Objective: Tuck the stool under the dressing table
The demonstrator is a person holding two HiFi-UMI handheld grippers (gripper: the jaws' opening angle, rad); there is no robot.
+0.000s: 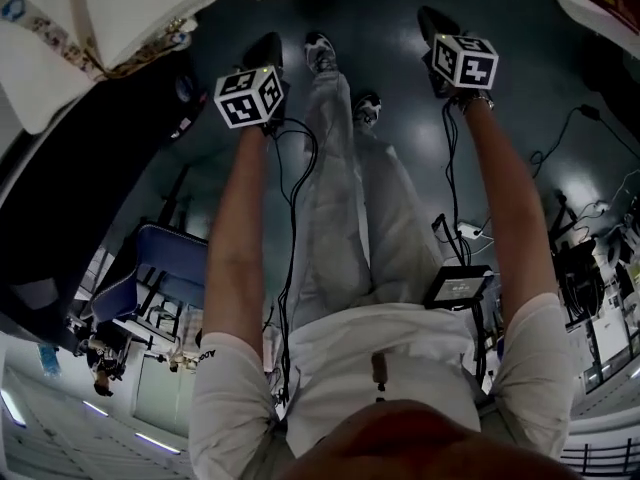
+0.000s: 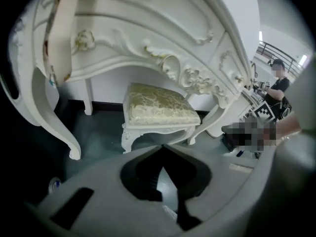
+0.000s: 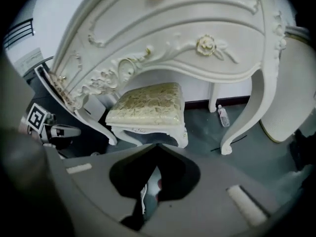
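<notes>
While both claws hang clear of the furniture, the items read as follows.

Stool (image 2: 157,105): rectangular seat, cream-gold brocade with a raised leaf pattern; white carved frame on short curved legs. It stands on the floor in the kneehole, beneath the scalloped apron and between the table's front legs.

Dressing table (image 3: 197,23): glossy white, bowed front, moulded drawer panels, gilt-touched scrollwork and a rosette; long S-curved legs ending in scroll feet.

Left gripper (image 2: 160,149): matte grey shell, black jaws clenched tip to tip, nothing between them, short of the stool.

Right gripper (image 3: 157,147): same build, jaws likewise closed and empty.

Floor (image 3: 197,132): dark, smooth, faintly reflective.

Bottle (image 3: 223,116): clear plastic, lying near the table's back leg.
</notes>
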